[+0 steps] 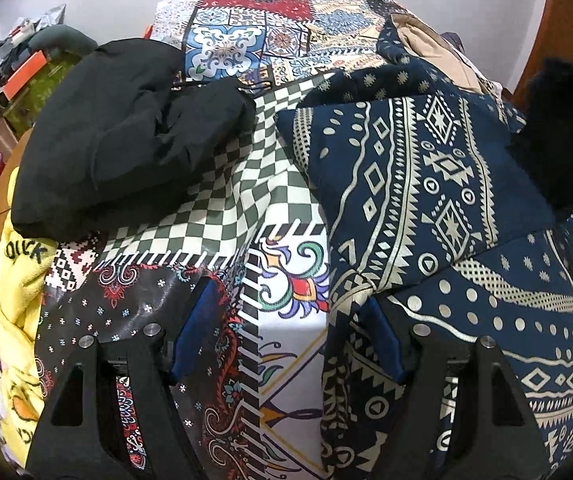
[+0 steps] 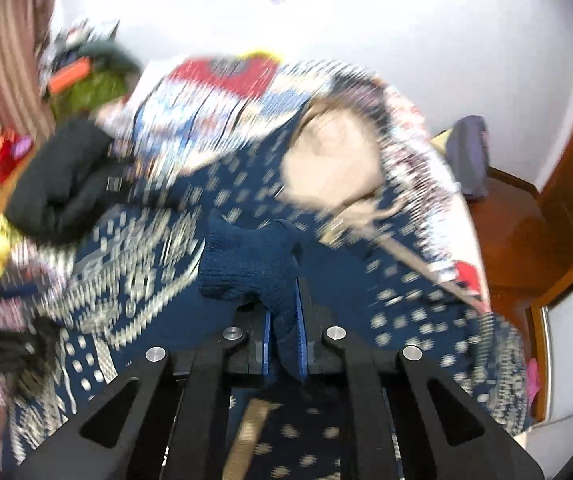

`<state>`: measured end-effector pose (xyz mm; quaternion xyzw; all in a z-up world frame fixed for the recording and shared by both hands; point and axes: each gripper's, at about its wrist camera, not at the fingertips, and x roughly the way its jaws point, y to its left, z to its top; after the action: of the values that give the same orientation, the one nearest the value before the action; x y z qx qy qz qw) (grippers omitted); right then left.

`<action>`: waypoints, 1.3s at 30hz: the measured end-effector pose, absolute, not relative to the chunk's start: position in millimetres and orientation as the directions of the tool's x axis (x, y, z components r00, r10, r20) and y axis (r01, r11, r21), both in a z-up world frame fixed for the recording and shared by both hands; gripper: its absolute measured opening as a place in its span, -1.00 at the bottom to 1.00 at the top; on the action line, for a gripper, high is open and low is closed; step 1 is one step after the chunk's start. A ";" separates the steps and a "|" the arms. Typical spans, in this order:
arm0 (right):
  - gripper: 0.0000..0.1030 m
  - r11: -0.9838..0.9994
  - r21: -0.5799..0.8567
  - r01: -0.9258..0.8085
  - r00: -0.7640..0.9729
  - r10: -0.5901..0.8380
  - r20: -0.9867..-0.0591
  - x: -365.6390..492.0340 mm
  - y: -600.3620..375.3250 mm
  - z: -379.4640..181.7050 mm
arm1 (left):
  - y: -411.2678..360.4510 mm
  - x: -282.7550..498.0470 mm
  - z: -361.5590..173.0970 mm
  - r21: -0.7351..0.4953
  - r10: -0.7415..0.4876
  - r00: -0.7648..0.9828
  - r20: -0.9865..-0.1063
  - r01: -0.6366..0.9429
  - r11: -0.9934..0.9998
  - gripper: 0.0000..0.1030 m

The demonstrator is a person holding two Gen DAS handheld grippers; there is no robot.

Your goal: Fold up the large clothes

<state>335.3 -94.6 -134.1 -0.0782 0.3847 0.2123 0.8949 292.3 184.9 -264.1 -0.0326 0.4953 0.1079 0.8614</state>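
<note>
A large navy garment with cream tribal patterns (image 1: 426, 208) lies spread over the patchwork-print table cover (image 1: 286, 184); it fills the right of the left wrist view and shows blurred in the right wrist view (image 2: 134, 264). Its tan lining (image 2: 326, 168) shows near the far end. My left gripper (image 1: 290, 332) is open, its blue pads apart above the cover at the garment's left edge. My right gripper (image 2: 284, 332) is shut on a dark blue ribbed knit cuff (image 2: 246, 264) of the garment, held above the spread cloth.
A folded black garment (image 1: 126, 140) lies at the left of the table. A yellow cloth with black print (image 1: 18, 304) hangs at the left edge. Clutter with an orange box (image 1: 26, 68) sits beyond. A wooden door (image 2: 566, 184) stands to the right.
</note>
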 end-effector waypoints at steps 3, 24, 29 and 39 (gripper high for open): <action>-0.83 0.926 0.080 -0.368 0.655 0.319 -0.685 339.1 -127.0 -111.6 | 188.2 292.5 -262.1 0.051 0.168 0.489 -0.856 -0.243 0.969 0.38; -0.82 0.968 0.233 -0.089 0.419 0.248 -0.873 332.9 -253.8 -222.5 | 200.9 289.1 -267.9 0.056 0.204 0.474 -0.857 -0.306 0.950 0.42; -0.66 0.978 0.171 -0.123 0.405 0.207 -0.891 321.7 -254.2 -223.2 | 191.9 281.3 -257.9 0.117 0.239 0.486 -0.841 -0.269 0.956 0.42; -0.50 0.981 0.085 -0.176 0.435 0.155 -0.887 298.4 -279.7 -197.4 | 158.6 269.9 -196.5 0.135 0.217 0.632 -0.744 -0.176 0.975 0.42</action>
<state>298.4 -279.7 -197.4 -0.0100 0.5223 0.0977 0.8471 269.9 158.6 -196.5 0.0248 0.4147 0.1087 0.9031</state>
